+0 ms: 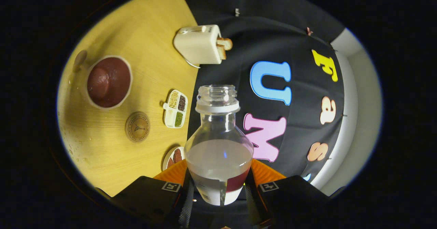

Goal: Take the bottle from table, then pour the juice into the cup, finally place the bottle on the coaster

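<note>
The tool [218,188] is clenched on the bottle [219,147], both fingers pressing its labelled base; the label print is too small to read. The bottle is uncapped, with pale liquid inside. Beyond it lies a wooden tabletop [150,61]: a coaster [137,127] with an emblem, a cup [109,82] of dark juice beside it, a divided dish [175,109], and a toaster [201,44] by the far edge.

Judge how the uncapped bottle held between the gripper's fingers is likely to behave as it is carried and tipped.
The bottle looks like clear, smooth plastic, so it may slip in the gripper. Its liquid sits partway up, so the weight probably shifts when tipped. Without a cap, it could spill easily.
</note>
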A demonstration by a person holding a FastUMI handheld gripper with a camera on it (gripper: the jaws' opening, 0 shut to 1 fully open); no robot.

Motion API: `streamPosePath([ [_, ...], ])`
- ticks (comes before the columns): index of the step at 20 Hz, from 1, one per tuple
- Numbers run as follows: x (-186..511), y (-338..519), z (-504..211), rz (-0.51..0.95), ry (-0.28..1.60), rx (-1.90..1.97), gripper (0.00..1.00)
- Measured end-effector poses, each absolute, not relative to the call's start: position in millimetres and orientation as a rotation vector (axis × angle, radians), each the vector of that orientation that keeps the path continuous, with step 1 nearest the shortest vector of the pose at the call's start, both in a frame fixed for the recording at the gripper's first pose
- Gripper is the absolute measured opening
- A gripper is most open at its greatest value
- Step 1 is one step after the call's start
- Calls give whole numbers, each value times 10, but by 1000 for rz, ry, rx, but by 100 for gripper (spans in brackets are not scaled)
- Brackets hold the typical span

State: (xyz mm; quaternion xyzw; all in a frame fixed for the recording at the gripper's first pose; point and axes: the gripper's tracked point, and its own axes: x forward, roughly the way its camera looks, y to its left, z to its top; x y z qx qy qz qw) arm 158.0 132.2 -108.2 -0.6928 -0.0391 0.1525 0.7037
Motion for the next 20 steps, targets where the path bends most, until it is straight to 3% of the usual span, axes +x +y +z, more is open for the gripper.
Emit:
streamPosePath([
  [8, 1876, 1050, -1014, 323, 118, -944, 68],
  [12, 1898, 1089, -925, 349, 103, -556, 68],
  [20, 2071, 1320, -1445, 406, 190, -150, 68],
])
